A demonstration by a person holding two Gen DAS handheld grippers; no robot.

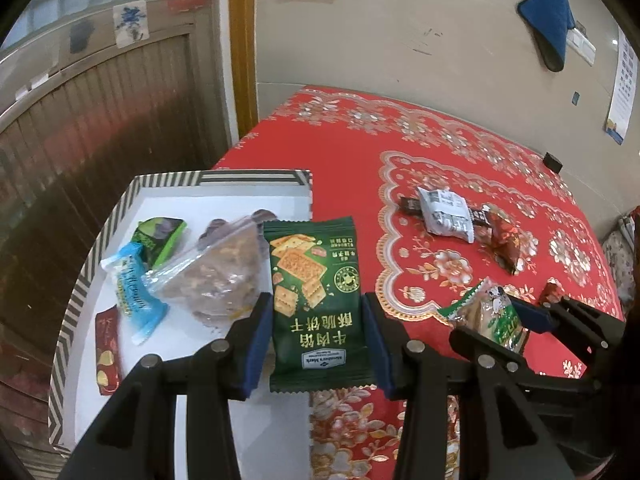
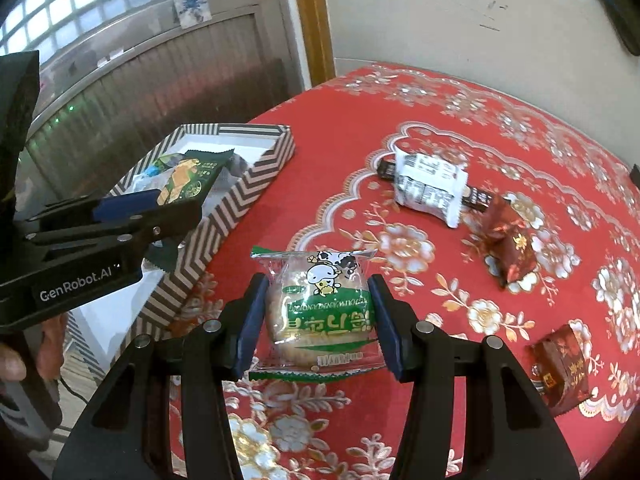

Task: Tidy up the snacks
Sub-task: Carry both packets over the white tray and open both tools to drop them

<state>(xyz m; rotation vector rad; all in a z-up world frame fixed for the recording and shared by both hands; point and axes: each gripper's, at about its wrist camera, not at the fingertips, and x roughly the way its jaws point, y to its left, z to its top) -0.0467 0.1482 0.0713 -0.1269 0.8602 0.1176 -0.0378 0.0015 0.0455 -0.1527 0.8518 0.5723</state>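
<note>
Snacks [image 1: 188, 276] in box [image 1: 80, 292], partly overlapped

Glass-block window [image 2: 80, 4] above beige wall [image 1: 400, 40].

Both cameras ride just behind their own claws, looking steeply down along the two fingers, near the table. The left view faces the striped box [image 1: 100, 240], left of its claw, with the red tablecloth [image 1: 460, 152] right of and beyond it. The right view looks over the same tablecloth [image 2: 500, 120], the box [image 2: 240, 200] left of its claw. Each sees the other's claw at its edge.
</note>
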